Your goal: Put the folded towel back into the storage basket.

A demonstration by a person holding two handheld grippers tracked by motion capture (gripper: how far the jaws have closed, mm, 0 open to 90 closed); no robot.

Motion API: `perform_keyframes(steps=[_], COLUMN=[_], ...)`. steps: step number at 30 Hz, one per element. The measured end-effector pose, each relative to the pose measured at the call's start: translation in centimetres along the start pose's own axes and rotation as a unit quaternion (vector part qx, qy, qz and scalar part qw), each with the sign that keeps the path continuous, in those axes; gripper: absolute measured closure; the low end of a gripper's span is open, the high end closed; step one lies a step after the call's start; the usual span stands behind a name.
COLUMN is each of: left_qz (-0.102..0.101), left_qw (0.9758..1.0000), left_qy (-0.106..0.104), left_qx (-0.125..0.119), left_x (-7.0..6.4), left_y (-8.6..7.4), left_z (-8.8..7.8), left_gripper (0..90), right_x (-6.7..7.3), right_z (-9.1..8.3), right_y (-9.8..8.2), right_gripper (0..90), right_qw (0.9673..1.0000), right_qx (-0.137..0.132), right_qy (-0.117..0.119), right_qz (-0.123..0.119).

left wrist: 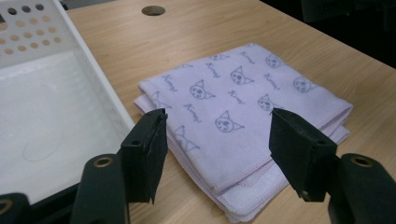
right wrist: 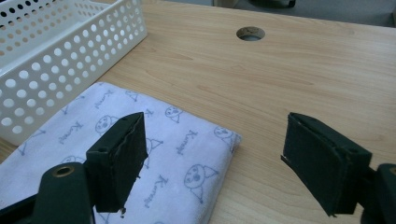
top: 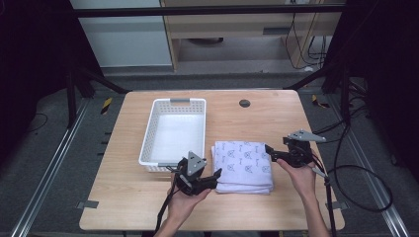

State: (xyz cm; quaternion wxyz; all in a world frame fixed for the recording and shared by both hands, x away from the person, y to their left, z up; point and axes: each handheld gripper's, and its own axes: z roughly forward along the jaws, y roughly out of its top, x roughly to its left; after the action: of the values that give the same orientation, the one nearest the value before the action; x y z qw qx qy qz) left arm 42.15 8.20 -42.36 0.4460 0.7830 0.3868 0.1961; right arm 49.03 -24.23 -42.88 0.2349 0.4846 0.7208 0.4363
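1. Table (top: 148,207): wood top, plenty of bare room in front of and to the right of the work; far edge and near edge both well away from the cloth. Cable hole (top: 244,103) sits behind, out of the way.
2. Basket (top: 148,143): white perforated, empty, just left of the cloth with a narrow strip of table between. Risk: its near right corner is close to the left gripper, so a sideways sweep could knock or drag it.
3. Folded towel (top: 243,167): lilac, cat print, lies flat on the table between the two grippers, several layers stacked. Risk: a pinch that catches just the top layer would let the fold open when lifted; uneven lifts from the two sides would skew it.
4. Left gripper (top: 213,177): jaws wide, nothing between the pads, at the towel's near left corner. From the left gripper view (left wrist: 217,154) the corner lies below the gap, not touched.
5. Right gripper (top: 270,151): jaws wide, empty, at the towel's right edge. Right gripper view (right wrist: 215,163): one jaw over cloth, the other over bare wood, so a straddle of the edge looks feasible; a low approach could push the stack toward the basket.
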Motion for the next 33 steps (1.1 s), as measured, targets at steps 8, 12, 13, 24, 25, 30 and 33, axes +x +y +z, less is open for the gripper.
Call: perform_keyframes(steps=[8,12,13,24,25,30,33], left_qz=[0.003,-0.003,-0.003,-0.038,-0.038,-0.045,-0.049], left_qw=[0.9996,0.9993,0.9993,0.9978,0.9978,0.9968,0.9961], left_qy=[0.011,0.02,0.02,0.024,0.024,0.031,0.034], left_qx=[0.025,0.031,0.031,0.049,0.049,0.057,0.066], left_x=[-1.2,-1.3,-1.3,-0.8,-0.8,-0.8,-0.7], left_y=[-1.1,-2.0,-2.0,-3.6,-3.6,-4.0,-4.4], left_z=[1.9,2.6,2.6,4.3,4.3,5.2,5.8], left_gripper=[36.9,38.5,38.9,41.1,41.0,39.2,37.7], right_x=[-0.1,-0.1,-0.1,-0.3,-0.4,-0.3,-0.2], right_z=[0.9,1.5,1.5,3.2,3.4,4.2,4.9], right_y=[-0.5,-0.8,-0.8,-2.0,-2.1,-2.4,-2.8], right_gripper=[21.7,23.2,23.2,27.8,28.4,29.8,30.6], right_qw=[0.9999,0.9998,0.9998,0.9991,0.999,0.9986,0.9979], right_qx=[0.013,0.021,0.021,0.042,0.044,0.052,0.063], right_qy=[0.0,-0.004,-0.004,-0.006,-0.006,-0.007,-0.008], right_qz=[0.001,-0.001,-0.001,0.0,0.0,0.004,0.009])
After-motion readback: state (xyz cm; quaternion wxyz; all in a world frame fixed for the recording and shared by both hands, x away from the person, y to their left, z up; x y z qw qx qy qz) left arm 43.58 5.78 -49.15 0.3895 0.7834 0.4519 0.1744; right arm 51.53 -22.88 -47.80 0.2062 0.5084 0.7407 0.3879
